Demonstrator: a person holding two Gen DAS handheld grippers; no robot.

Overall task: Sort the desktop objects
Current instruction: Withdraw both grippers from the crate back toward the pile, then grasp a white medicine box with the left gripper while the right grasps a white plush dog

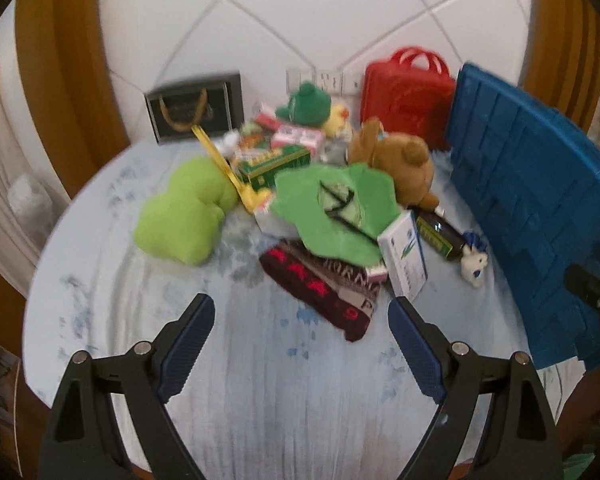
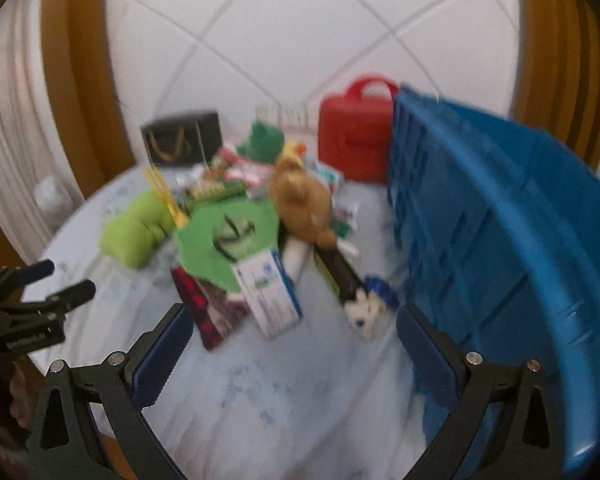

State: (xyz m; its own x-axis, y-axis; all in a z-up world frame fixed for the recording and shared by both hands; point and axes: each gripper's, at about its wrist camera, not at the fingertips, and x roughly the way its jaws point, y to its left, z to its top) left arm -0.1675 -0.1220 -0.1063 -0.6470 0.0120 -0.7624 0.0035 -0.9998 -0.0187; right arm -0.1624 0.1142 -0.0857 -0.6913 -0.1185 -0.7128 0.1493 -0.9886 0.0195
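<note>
A pale blue-clothed round table [image 1: 100, 300] stood before white tiles. Both grippers, left [image 1: 300, 320] and right [image 2: 294, 330], had jaws spread and empty. The toy-and-box pile [image 1: 332, 200] lay at twelve o'clock, the blue crate [image 2: 500, 240] at two; nearest items probably suited picking first.

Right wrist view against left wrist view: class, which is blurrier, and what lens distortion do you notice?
Right wrist view: blurrier, the white box smeared. Left wrist view: sharper, the brown teddy bear readable. Both views: fisheye bends the wall tile lines and blue crate.
</note>
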